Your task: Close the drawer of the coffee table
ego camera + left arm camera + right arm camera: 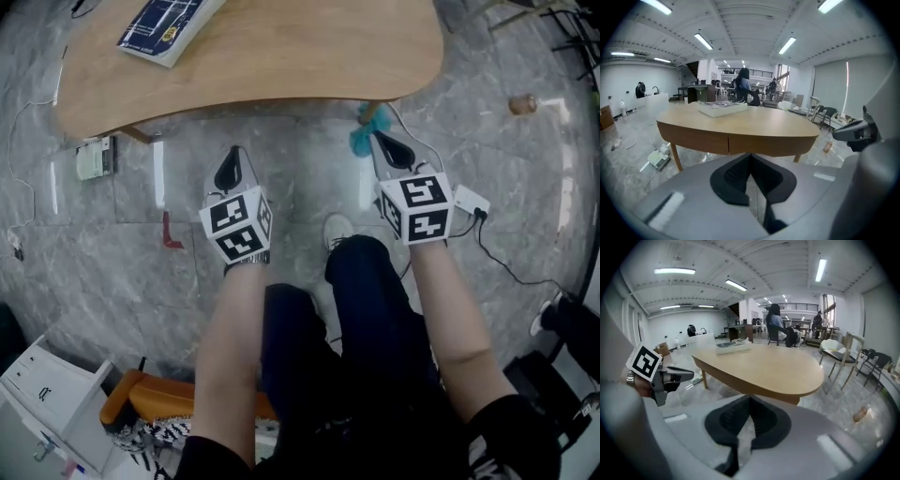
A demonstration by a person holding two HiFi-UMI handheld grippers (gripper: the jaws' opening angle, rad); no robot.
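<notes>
left gripper (235, 155) jaws pressed together, empty, over floor (300, 187) | right gripper (377, 141) likewise closed on nothing, tip beside teal scrap (360, 141) | drawer (757, 145) ahead looks flush in coffee table (281, 56) rim; if any gap remains, push squarely with closed tips | open floor between

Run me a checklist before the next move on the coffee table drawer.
1. Drawer flush with the coffee table front: ok, only a thin seam shows.
2. Left gripper shut and empty: ok.
3. Right gripper shut and empty: ok.
4. Both grippers clear of the table edge: ok, they are held over the floor, short of it.
5. Book away from the front edge: ok, it lies at the far side.
6. Drawer fully seated inside: cannot tell.
</notes>
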